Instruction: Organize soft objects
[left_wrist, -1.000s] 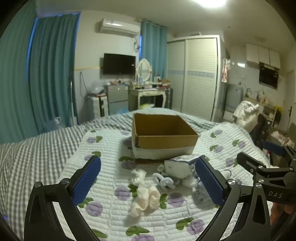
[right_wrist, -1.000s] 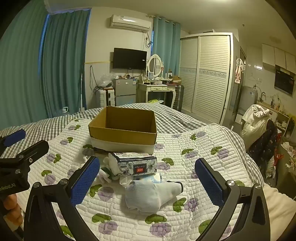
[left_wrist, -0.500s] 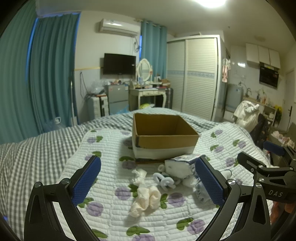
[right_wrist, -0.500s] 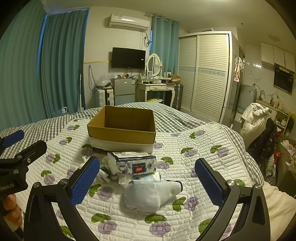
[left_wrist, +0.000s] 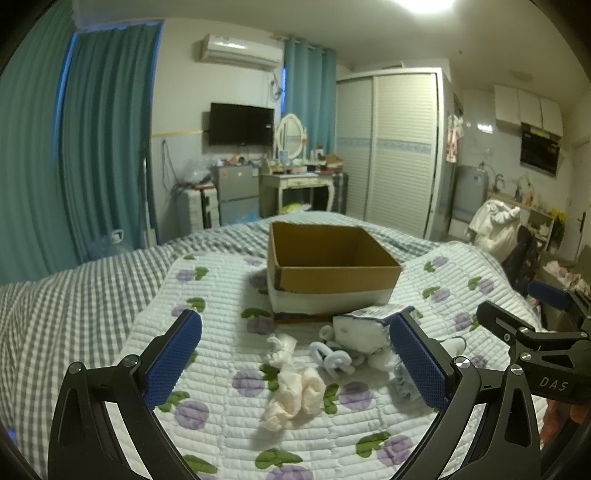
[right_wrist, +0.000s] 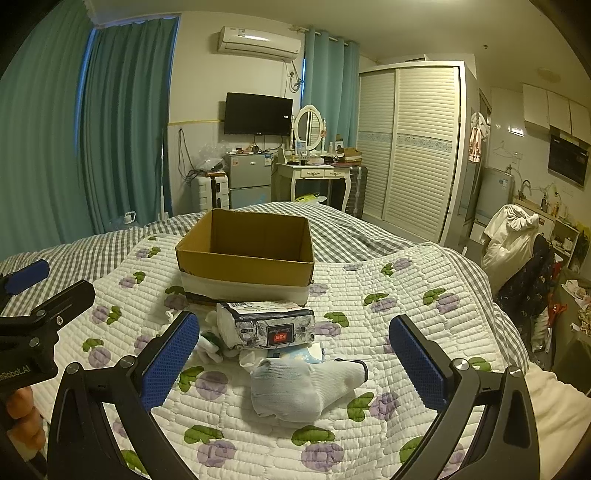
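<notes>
An open cardboard box (left_wrist: 332, 273) (right_wrist: 245, 258) stands on the quilted bed. In front of it lies a heap of soft things: a tissue pack (right_wrist: 266, 325) (left_wrist: 360, 326), a white sock (right_wrist: 299, 387), a cream rolled sock pair (left_wrist: 295, 391), a light-blue curled piece (left_wrist: 332, 360) and small white pieces (left_wrist: 280, 345). My left gripper (left_wrist: 295, 358) is open and empty, hovering above the cream pair. My right gripper (right_wrist: 295, 360) is open and empty above the white sock.
The flower-print quilt (right_wrist: 406, 302) lies on a grey checked bedsheet (left_wrist: 74, 295). Beyond the bed are teal curtains (right_wrist: 122, 129), a dressing table (right_wrist: 314, 177), a small fridge (right_wrist: 247, 181) and a wardrobe (right_wrist: 410, 147). A chair with clothes (right_wrist: 517, 251) stands at the right.
Both grippers have drifted slightly, closer over the heap. Both stay open. The objects have not moved.
</notes>
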